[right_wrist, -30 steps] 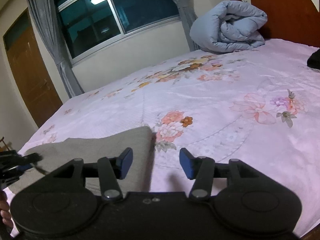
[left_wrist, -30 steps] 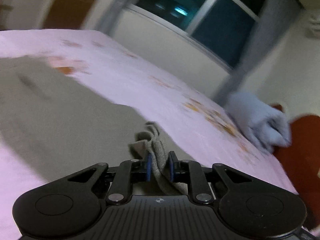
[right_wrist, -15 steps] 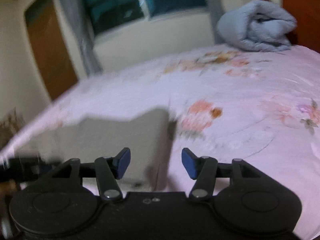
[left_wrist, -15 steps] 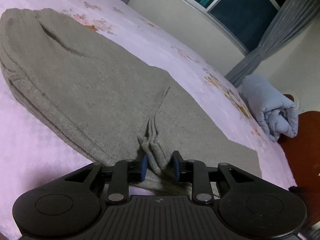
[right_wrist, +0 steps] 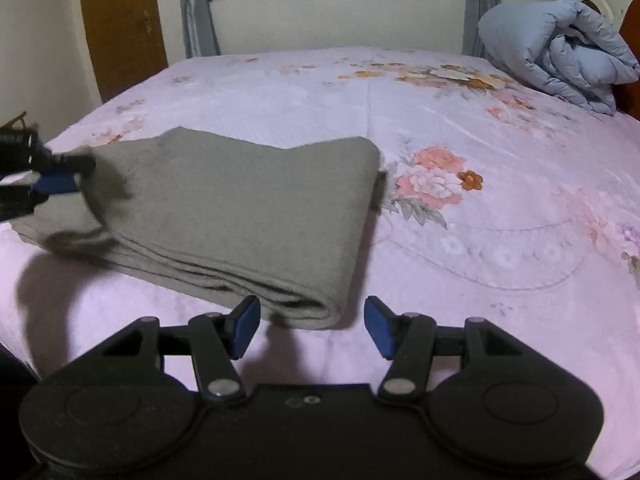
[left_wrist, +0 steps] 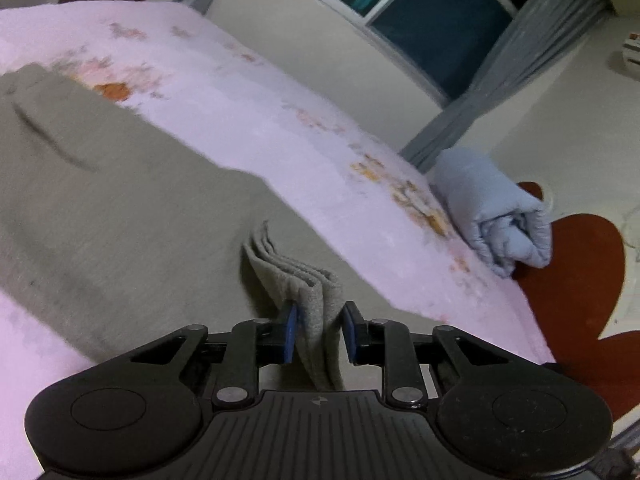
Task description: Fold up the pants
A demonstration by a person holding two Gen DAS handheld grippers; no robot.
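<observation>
The grey pants [right_wrist: 240, 208] lie folded in layers on the pink floral bed sheet [right_wrist: 460, 264]. My left gripper [left_wrist: 318, 330] is shut on a bunched edge of the pants [left_wrist: 316, 296], with several fabric layers between its blue pads. It also shows in the right wrist view [right_wrist: 60, 178] at the left end of the pants. My right gripper [right_wrist: 312, 326] is open and empty, just in front of the folded near corner of the pants.
A rolled light-blue duvet [right_wrist: 560, 52] lies at the bed's far right by the red-brown headboard [left_wrist: 580, 280]. A window with grey curtains [right_wrist: 196, 8] and a wooden door [right_wrist: 120, 24] stand behind the bed.
My left gripper has kept its hold on the pants edge and lifted it. My right gripper has swung left and come close to the folded corner, still open.
</observation>
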